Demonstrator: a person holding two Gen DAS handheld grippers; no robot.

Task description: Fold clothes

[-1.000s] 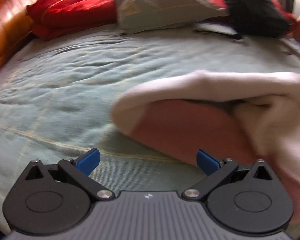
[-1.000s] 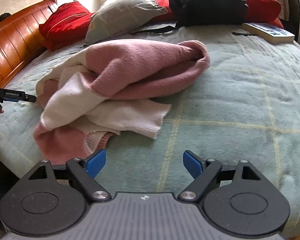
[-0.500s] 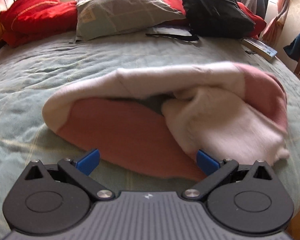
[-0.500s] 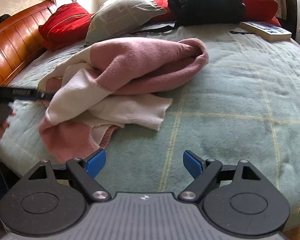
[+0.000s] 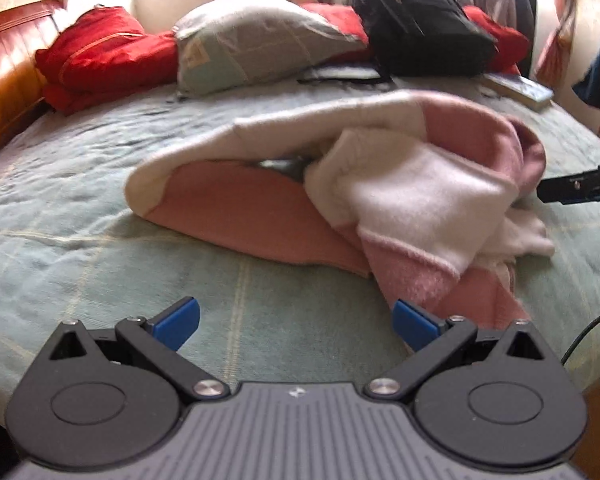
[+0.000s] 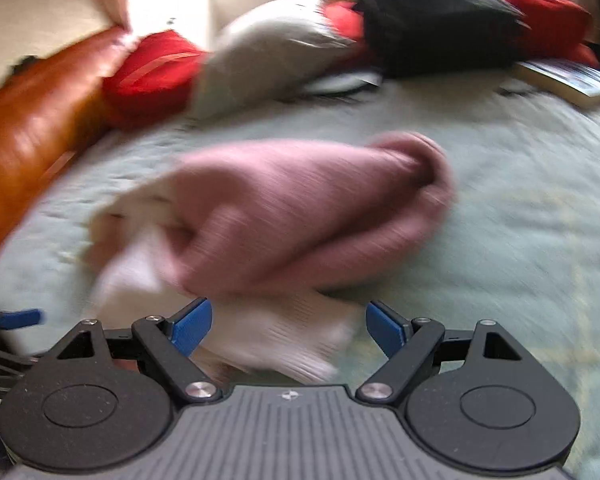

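In the left wrist view, the left gripper (image 5: 296,320) hangs over the pale green quilted bedspread (image 5: 80,200) with its blue-tipped fingers (image 5: 178,320) spread wide and nothing between them. The crumpled pink and cream knitted sweater (image 5: 380,200) lies in a heap just ahead and to the right, its near pink hem close to the right fingertip. At the far end of the bed sit a red cushion (image 5: 100,56), a grey-green patterned pillow (image 5: 256,48) and a black backpack (image 5: 416,24); a book (image 5: 520,88) lies at far right. The right gripper's dark tip (image 5: 580,184) enters from the right edge, beside the sweater. The right wrist view is heavily blurred: the right gripper (image 6: 288,320) is spread wide and empty, with the sweater's cream part (image 6: 284,336) just ahead between its fingers, and the pink bulk beyond.
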